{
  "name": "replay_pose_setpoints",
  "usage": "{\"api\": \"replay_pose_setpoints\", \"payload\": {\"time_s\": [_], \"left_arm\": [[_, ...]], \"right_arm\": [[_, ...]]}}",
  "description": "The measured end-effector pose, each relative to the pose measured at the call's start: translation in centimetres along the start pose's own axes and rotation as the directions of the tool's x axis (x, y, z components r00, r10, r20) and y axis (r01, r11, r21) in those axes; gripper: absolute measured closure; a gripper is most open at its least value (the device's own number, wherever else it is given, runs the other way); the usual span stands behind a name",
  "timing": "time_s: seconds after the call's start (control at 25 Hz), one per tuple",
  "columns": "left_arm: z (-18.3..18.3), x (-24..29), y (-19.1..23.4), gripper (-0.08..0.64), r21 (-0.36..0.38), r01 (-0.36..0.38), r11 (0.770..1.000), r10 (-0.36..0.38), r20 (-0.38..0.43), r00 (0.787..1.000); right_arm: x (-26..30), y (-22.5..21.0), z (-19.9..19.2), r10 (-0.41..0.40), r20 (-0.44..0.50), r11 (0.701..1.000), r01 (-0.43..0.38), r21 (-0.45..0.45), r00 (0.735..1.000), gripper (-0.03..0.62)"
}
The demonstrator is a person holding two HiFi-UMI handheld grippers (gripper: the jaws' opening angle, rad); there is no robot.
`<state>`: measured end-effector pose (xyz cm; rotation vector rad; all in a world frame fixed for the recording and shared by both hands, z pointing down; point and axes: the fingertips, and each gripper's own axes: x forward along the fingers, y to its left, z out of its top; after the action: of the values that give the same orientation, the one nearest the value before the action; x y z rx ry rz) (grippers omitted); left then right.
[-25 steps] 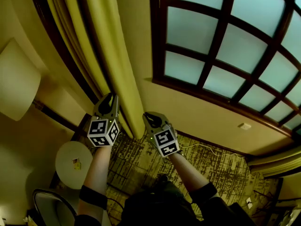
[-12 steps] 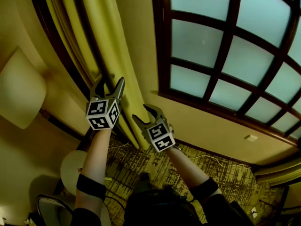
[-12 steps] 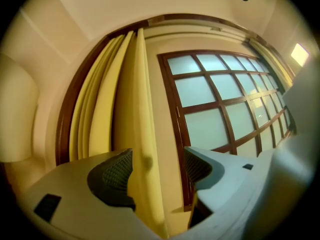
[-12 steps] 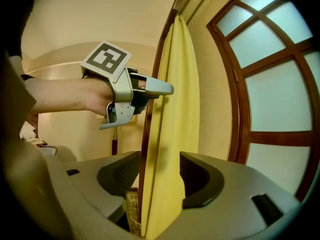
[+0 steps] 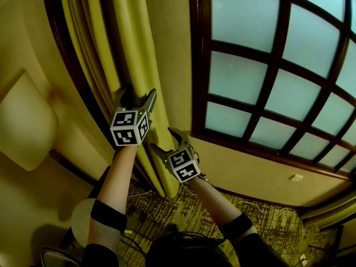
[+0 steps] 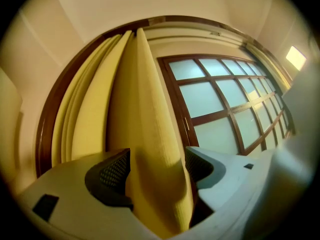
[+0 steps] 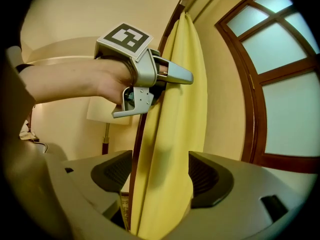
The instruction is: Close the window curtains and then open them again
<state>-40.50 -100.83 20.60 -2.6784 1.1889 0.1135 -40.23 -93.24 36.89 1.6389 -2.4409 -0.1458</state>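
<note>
Curtain: plain mustard yellow, darker in the folds.
Window frame: dark reddish-brown wood.
Panes: pale, frosted blue-green.
Wall: warm cream.
Carpet: olive, with dark, broken streaky lines.
Lampshade: cream, at the far left.
Left gripper: grey body, dark cross-hatched pads, cube of black-and-white square markers.
Right gripper: the same grey, black and white.
Armbands: black.

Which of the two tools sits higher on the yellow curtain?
The left tool, above the right tool. Both tools' jaws have just been opening, with the curtain between them.
</note>
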Motion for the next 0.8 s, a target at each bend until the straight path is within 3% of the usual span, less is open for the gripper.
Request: {"api": "replay_pose_setpoints", "payload": {"time_s": [0.36,0.64,0.72,0.76,0.8], "left_arm": [[3.4,2.8,0.8,0.232,0.032,0.101,0.994,-0.102,0.014,0.995],[4.7,3.2,1.6,0.242,0.035,0.149,0.988,-0.149,0.025,0.988],[4.6,3.2,1.8,0.282,0.035,0.159,0.987,-0.160,0.024,0.987],[4.5,3.1,2.0,0.352,0.035,0.159,0.987,-0.160,0.022,0.987],[4.5,3.0,2.3,0.449,0.035,0.157,0.987,-0.157,0.019,0.987]], "right_arm": [[5.6,-1.7,4.2,-0.058,0.028,0.998,0.059,-0.028,0.998,0.218],[8.0,-1.8,6.7,-0.045,0.045,0.997,0.047,-0.053,0.998,0.231],[8.4,-1.6,7.0,-0.039,0.046,0.998,0.041,-0.053,0.998,0.269],[8.5,-1.6,7.1,-0.043,0.044,0.997,0.045,-0.055,0.998,0.294],[8.6,-1.7,7.1,-0.052,0.042,0.997,0.054,-0.055,0.998,0.378]]}}
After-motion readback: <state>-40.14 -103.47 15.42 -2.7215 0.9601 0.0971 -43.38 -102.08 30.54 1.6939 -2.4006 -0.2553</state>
